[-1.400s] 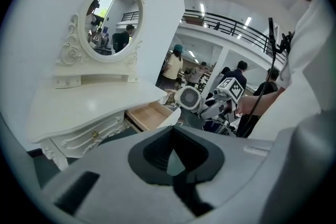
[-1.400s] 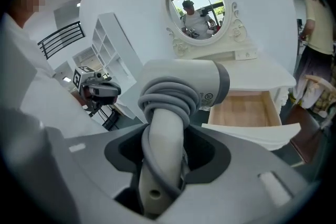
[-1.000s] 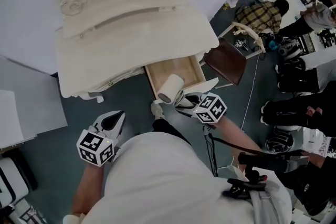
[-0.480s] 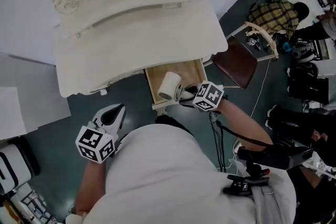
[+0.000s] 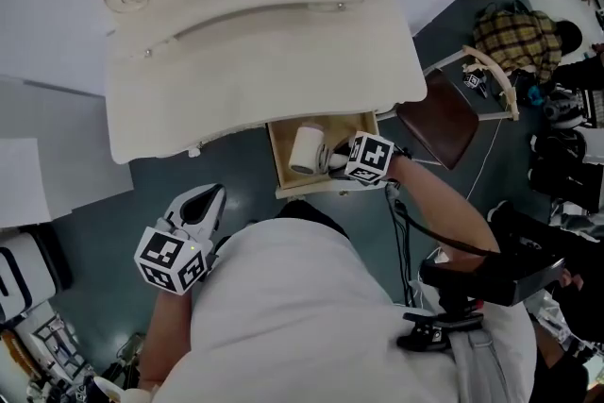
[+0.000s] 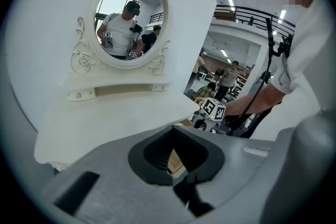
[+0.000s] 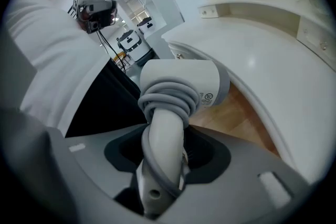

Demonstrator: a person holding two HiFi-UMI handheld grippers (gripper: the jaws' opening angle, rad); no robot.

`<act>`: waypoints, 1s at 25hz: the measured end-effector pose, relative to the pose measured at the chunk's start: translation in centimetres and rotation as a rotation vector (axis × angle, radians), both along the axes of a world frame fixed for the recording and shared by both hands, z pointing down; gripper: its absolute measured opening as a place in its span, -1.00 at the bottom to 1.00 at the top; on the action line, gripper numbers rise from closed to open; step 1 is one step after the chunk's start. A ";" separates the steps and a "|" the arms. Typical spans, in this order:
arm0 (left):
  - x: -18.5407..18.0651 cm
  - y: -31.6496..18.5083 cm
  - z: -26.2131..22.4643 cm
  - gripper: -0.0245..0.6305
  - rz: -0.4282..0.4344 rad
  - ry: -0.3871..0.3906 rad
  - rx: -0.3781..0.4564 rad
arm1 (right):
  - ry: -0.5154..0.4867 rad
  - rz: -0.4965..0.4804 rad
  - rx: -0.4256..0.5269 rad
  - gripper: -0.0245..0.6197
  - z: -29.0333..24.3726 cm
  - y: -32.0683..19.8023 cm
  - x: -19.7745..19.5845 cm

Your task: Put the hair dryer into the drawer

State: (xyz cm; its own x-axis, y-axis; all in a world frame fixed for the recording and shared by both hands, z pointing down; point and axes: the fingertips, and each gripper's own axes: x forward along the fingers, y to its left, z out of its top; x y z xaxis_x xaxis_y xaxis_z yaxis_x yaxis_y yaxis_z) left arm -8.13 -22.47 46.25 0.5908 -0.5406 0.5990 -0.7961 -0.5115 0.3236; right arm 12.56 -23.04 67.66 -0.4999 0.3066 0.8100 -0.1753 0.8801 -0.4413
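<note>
White hair dryer (image 5: 306, 149) pinched by handle in right gripper (image 5: 332, 160), barrel over left half of open wooden drawer (image 5: 283, 167), handle roughly along drawer front. Left gripper (image 5: 200, 206) pressed together, empty, well apart.

Found smooth white plastic with a slight sheen on the hair dryer (image 7: 181, 86), with the grey cord (image 7: 168, 99) wound round it rubbery and matt. Noted bare pale wood with visible grain inside the drawer (image 7: 239, 120), against a smooth cream painted finish of soft gloss on the dressing table (image 5: 255, 71). Recorded matt grey moulded plastic on the right gripper (image 7: 165, 152) and the left gripper (image 6: 176, 155).
</note>
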 end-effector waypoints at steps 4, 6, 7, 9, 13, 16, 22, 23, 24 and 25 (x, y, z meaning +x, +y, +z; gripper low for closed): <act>-0.2 0.0 0.0 -0.92 -0.034 -0.013 -0.017 | 0.025 -0.078 -0.006 -0.30 1.4 -0.2 0.2; -0.2 0.0 0.0 -0.92 -0.044 -0.020 -0.024 | 0.033 -0.106 -0.002 -0.30 2.1 -0.4 0.1; -0.2 0.0 0.0 -0.92 -0.047 -0.023 -0.027 | 0.036 -0.115 0.000 -0.30 2.5 -0.6 0.0; -0.1 0.0 0.1 -0.92 -0.051 -0.030 -0.032 | 0.040 -0.129 0.005 -0.30 3.4 -0.9 -0.1; 0.0 -0.1 0.4 -0.92 -0.056 -0.041 -0.046 | 0.057 -0.152 0.034 -0.30 5.2 -1.7 0.0; 0.1 0.0 0.5 -0.92 -0.055 -0.051 -0.056 | 0.066 -0.164 0.061 -0.30 6.3 -2.2 0.1; 0.4 -0.3 0.4 -0.92 -0.048 -0.065 -0.062 | 0.061 -0.152 0.115 -0.30 7.6 -3.2 -0.1; 0.4 -0.3 0.4 -0.92 -0.048 -0.067 -0.063 | 0.060 -0.148 0.125 -0.30 7.8 -3.4 -0.2; 0.5 -0.4 0.4 -0.92 -0.047 -0.068 -0.064 | 0.061 -0.147 0.135 -0.30 8.1 -3.6 -0.2; 0.5 -0.4 0.4 -0.92 -0.047 -0.070 -0.066 | 0.063 -0.149 0.144 -0.30 8.3 -3.7 -0.2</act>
